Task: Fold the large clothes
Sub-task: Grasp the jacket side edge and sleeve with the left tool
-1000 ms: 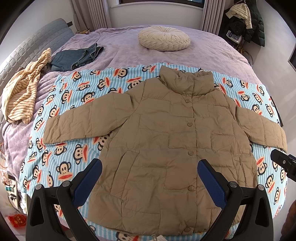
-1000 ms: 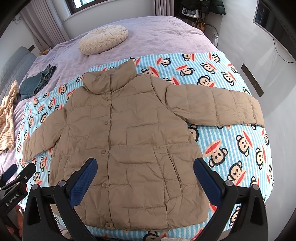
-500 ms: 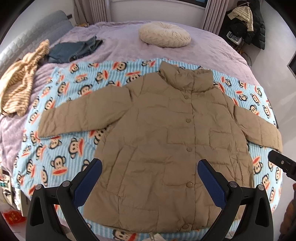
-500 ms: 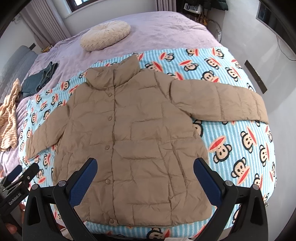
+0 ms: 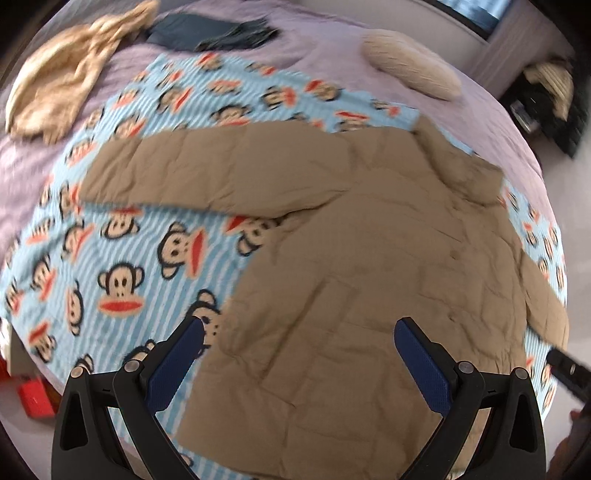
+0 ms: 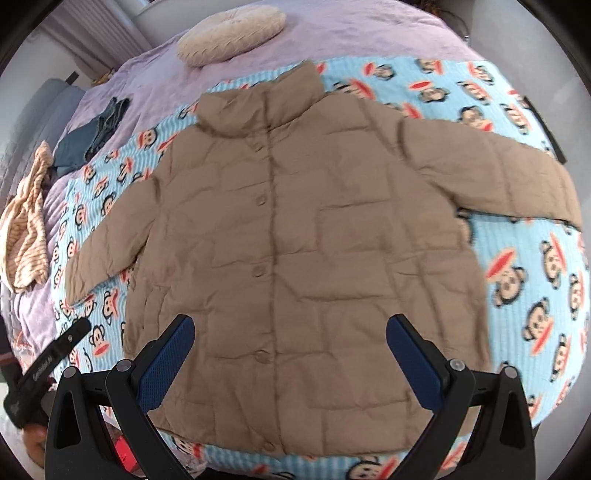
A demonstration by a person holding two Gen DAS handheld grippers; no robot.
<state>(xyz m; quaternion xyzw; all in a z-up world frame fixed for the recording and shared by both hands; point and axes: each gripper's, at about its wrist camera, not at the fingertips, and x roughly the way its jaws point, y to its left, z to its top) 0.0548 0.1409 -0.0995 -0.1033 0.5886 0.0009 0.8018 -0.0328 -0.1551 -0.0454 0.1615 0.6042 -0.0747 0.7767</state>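
Lying flat and buttoned on the monkey-print blanket (image 6: 524,266), the tan puffer jacket (image 6: 295,240) fills the near half of the bed (image 6: 332,33), its hem along the bed's near edge, its collar toward the middle and both sleeves spread out toward the bed's two sides

The left tool (image 5: 299,354) hangs above the hem on the jacket's left side, wide open with nothing between its blue pads (image 5: 175,363); its view is blurred. The right tool (image 6: 290,349) hovers over the lower front near the bottom buttons, equally wide open and empty. Neither appears to touch the fabric

Judging from this, no fold has been made: the step in hand looks like the approach to a first grasp. A sensible next move would be to take one sleeve near its cuff, and perhaps the hem corner on that side, and carry it across the chest. The padding is thick and slippery-looking, so the pads will likely need a deep bite on one layer only

Farther off, toward the bed's far edge, rest a round cream cushion (image 6: 231,31), dark jeans (image 6: 92,136) and a striped garment (image 6: 26,229) at the left side
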